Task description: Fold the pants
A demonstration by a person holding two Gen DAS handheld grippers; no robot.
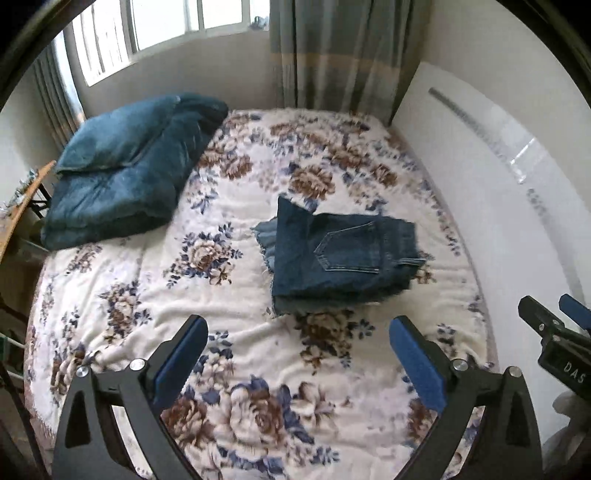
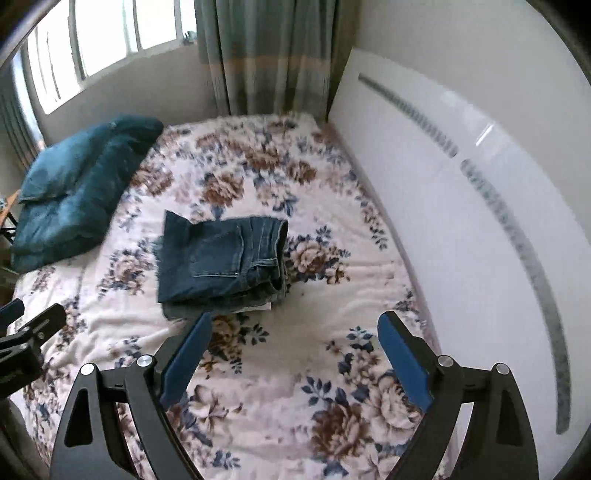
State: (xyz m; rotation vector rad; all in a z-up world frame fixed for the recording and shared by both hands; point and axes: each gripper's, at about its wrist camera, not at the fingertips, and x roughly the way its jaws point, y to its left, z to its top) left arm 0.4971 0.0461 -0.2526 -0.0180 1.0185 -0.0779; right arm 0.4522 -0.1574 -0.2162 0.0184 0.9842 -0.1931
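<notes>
Dark blue jeans [image 1: 340, 258] lie folded in a compact stack on the floral bedspread, back pocket up; they also show in the right wrist view [image 2: 221, 264]. My left gripper [image 1: 298, 328] is open and empty, held above the bed just short of the stack's near edge. My right gripper [image 2: 295, 325] is open and empty, near the stack's near right corner. The right gripper shows at the right edge of the left wrist view [image 1: 546, 317], and the left gripper at the left edge of the right wrist view [image 2: 26, 321].
A floral bedspread [image 1: 229, 332] covers the bed. A teal pillow and folded duvet [image 1: 125, 166] lie at the far left. A white headboard panel [image 2: 461, 192] runs along the right side. Curtains [image 1: 340, 51] and a window [image 1: 166, 29] stand behind the bed.
</notes>
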